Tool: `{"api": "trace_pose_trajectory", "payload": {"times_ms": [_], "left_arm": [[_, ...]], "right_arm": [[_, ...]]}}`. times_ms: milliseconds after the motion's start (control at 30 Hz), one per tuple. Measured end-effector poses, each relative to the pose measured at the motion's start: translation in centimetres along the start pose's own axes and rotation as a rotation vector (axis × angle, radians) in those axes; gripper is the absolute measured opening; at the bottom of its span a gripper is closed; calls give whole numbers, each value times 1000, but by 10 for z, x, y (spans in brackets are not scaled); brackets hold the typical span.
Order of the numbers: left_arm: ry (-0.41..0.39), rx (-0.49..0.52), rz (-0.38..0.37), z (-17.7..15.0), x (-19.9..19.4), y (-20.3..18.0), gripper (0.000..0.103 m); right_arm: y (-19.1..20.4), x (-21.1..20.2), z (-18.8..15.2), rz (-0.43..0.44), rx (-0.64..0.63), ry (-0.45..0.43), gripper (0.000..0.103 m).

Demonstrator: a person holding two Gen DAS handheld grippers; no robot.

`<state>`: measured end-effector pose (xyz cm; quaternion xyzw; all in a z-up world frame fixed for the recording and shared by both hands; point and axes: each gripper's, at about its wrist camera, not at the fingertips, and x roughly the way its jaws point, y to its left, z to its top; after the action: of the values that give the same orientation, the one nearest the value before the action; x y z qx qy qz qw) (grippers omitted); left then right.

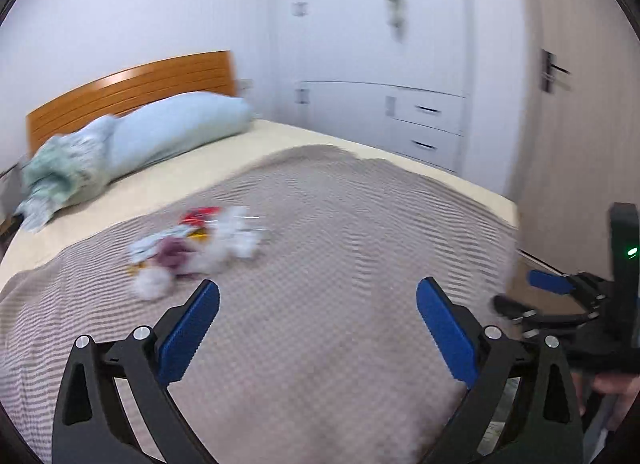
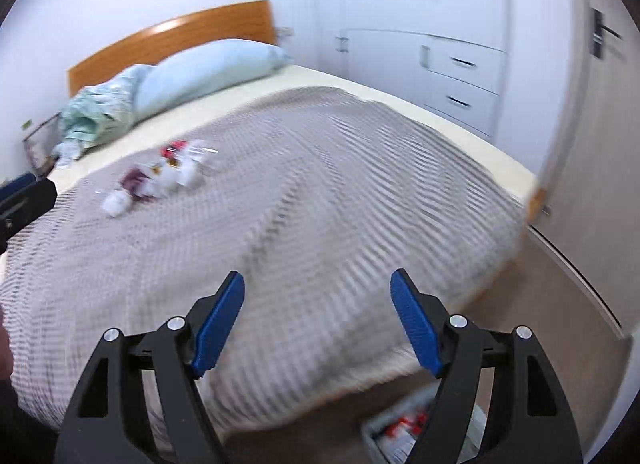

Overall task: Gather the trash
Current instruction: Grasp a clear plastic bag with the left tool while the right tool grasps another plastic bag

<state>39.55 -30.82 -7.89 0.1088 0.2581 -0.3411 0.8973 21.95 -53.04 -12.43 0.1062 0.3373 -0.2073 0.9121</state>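
A blurred pile of trash (image 1: pixel 192 250), white crumpled paper with red, purple and yellow wrappers, lies on the grey bedspread (image 1: pixel 320 264). It also shows in the right wrist view (image 2: pixel 160 177), far left. My left gripper (image 1: pixel 318 296) is open and empty, above the bedspread, just right of the pile. My right gripper (image 2: pixel 318 288) is open and empty over the foot of the bed; it also shows at the right edge of the left wrist view (image 1: pixel 524 292). A bin (image 2: pixel 400 432) with red and white scraps stands on the floor below the right gripper.
A light blue pillow (image 1: pixel 180 135) and a crumpled green cloth (image 1: pixel 56 179) lie by the wooden headboard (image 1: pixel 132 91). White cabinets with drawers (image 1: pixel 428 123) stand beyond the bed. A door (image 2: pixel 600 103) is at the right. Brown floor (image 2: pixel 540 324) runs beside the bed.
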Motion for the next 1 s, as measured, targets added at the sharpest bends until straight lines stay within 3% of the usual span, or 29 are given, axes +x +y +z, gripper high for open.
{"api": "trace_pose_trajectory", "payload": {"times_ms": [167,267,433,567,667,733,767,800,833,1000], "left_arm": [[62,-78,155,1,49,116,96],[138,-147,185,-3,88,183,92],[278,-353,119,-16,159,268,79],[332,-473,24,-21,219,287,81],[371,-557,48,-32,254,290,79],[389,-552,89,-36,263,286,51],[388,-539,94,-38,262,283,21],[376,-530,76,-39,257,282,9],[355,-526,44,-39,250,281,7],[278,-565,44,-37,200,294,2]], "right_arm": [[45,59,40,74,-32,4,73],[67,95,62,124,-43,7,73],[105,139,90,192,-90,-11,73],[128,170,96,242,-91,1,73],[141,181,92,278,-107,25,73],[150,187,88,276,-149,33,73],[154,189,86,278,-164,36,73],[157,192,85,282,-169,40,73],[161,195,86,289,-171,49,73],[197,213,100,349,-212,77,73]]}}
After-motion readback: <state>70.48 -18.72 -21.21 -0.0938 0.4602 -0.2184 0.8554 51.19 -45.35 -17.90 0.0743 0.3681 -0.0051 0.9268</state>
